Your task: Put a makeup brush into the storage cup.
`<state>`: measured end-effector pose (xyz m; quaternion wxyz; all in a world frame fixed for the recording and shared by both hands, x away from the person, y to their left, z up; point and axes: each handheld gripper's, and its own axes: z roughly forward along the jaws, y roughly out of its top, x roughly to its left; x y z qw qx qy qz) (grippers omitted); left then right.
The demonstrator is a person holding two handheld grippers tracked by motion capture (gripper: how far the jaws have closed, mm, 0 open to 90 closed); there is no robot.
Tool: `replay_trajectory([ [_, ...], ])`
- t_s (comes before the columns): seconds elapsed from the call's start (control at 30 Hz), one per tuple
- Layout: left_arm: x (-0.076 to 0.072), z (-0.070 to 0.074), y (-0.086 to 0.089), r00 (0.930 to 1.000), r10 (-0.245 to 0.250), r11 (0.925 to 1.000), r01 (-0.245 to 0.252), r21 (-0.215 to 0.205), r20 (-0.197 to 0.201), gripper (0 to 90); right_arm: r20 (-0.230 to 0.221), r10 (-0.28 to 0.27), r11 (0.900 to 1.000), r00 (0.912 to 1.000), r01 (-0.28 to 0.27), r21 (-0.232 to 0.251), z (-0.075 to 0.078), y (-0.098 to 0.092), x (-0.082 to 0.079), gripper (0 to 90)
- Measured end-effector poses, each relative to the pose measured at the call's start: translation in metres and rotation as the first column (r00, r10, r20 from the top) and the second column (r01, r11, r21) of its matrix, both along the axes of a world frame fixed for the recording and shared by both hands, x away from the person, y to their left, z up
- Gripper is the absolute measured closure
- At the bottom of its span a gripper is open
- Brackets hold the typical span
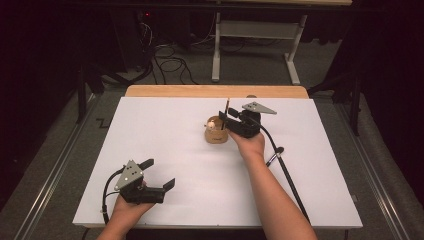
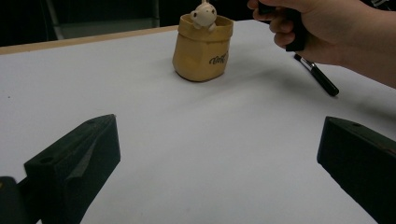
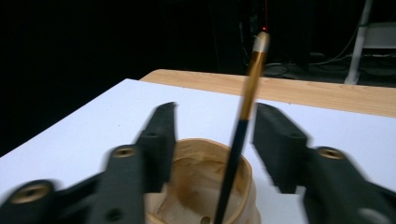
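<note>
A tan bag-shaped holder (image 1: 216, 134) (image 2: 201, 49) (image 3: 201, 182) stands mid-table, with a small white figure (image 2: 204, 14) perched on its rim. A thin brush (image 1: 226, 107) (image 3: 243, 126) with a black and gold handle stands upright in the holder. My right gripper (image 1: 223, 117) (image 3: 215, 109) hovers just over the holder, its jaws apart on either side of the brush handle, with a gap on both sides. My left gripper (image 1: 160, 173) (image 2: 218, 135) rests near the front left of the table, wide open, with nothing between its fingers.
A second black brush (image 1: 273, 158) (image 2: 317, 74) lies on the white tabletop (image 1: 165, 125) to the right of the right hand. A wooden strip (image 1: 215, 91) runs along the table's far edge. Beyond it are table legs and cables on the floor.
</note>
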<state>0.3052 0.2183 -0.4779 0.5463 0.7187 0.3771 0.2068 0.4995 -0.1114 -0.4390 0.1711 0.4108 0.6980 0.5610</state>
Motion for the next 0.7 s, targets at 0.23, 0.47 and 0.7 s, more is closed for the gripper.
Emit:
replay_trajectory([
  [0.23,0.000,0.000,0.000,1.0000,0.000,1.0000,0.000,0.001,0.000,0.4,-0.013,-0.012,1.000,0.9998,0.012,0.008,0.001,-0.003,-0.001,21.9],
  [0.47,0.000,0.000,-0.001,1.0000,-0.003,1.0000,0.003,0.001,-0.003,0.4,0.000,0.007,1.000,1.0000,-0.007,-0.010,0.005,-0.004,-0.006,16.2],
  [0.7,-0.001,0.001,-0.002,1.0000,-0.004,1.0000,0.004,0.002,0.001,0.4,0.007,0.019,0.999,0.9998,-0.019,-0.050,0.006,-0.007,-0.017,15.5],
])
